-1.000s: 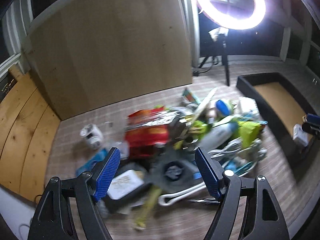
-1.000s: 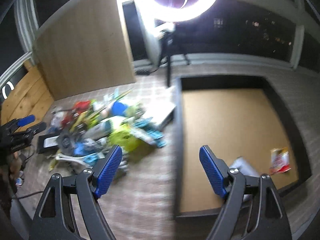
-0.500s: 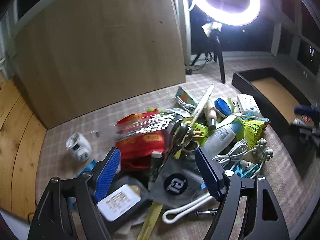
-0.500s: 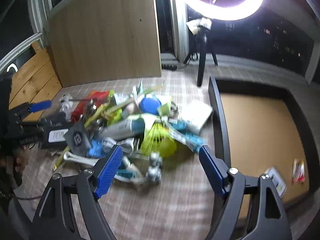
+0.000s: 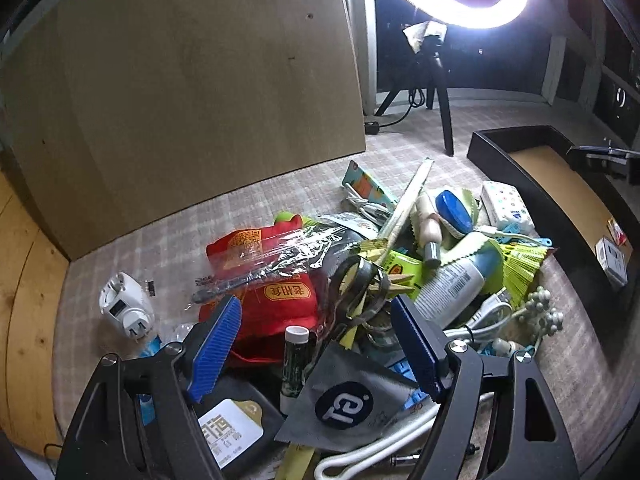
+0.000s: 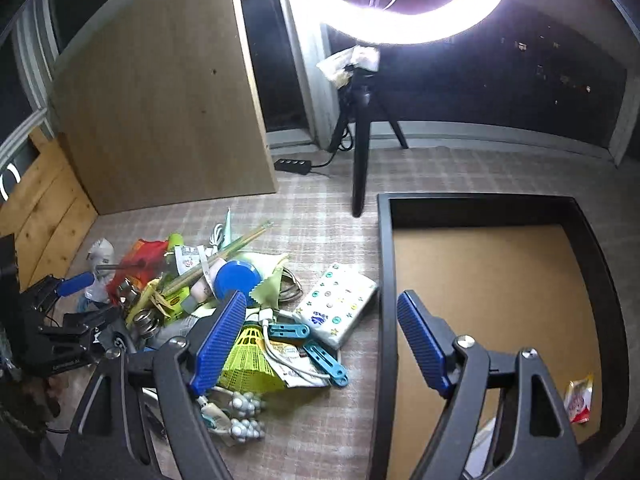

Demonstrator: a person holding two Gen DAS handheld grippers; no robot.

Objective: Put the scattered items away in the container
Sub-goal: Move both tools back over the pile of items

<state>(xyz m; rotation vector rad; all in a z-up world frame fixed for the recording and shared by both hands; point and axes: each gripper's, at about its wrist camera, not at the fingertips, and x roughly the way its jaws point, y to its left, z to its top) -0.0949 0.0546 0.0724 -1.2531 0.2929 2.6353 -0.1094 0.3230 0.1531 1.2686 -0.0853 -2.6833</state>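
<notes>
Scattered items: a heap [image 5: 384, 280] lies on the checked floor covering, left of the container in the right wrist view.
Container: a black-walled tray [image 6: 385, 280] with a brown floor, just beside the heap; a small red and white packet [image 6: 578, 398] lies near its close right corner.
Left gripper [image 5: 316, 344]: blue pads stand wide apart above the heap, nothing pressed between them.
Under the left gripper: a red packet [image 5: 276, 308], a small white-capped tube [image 5: 294, 364] and a grey pouch with a round logo [image 5: 344, 404].
Right gripper [image 6: 320, 340]: jaws wide apart and empty, straddling the tray's left wall, left pad over the heap's edge, right pad over the tray floor.
Near the right gripper: a yellow-green shuttlecock [image 6: 248, 364], blue clips [image 6: 320, 356] and a white tissue pack with coloured dots [image 6: 340, 310].
Heap, far side: a blue-lidded round case [image 5: 454, 212], a white bottle with a barcode [image 5: 452, 286] and a white plug adapter [image 5: 126, 310] lying a little apart on the left.
White block in the tray [image 5: 612, 258]: possibly another adapter; the view there is too dim to be sure.
Background: a wooden panel [image 5: 180, 92] and a lit ring light on a tripod [image 6: 408, 0].
</notes>
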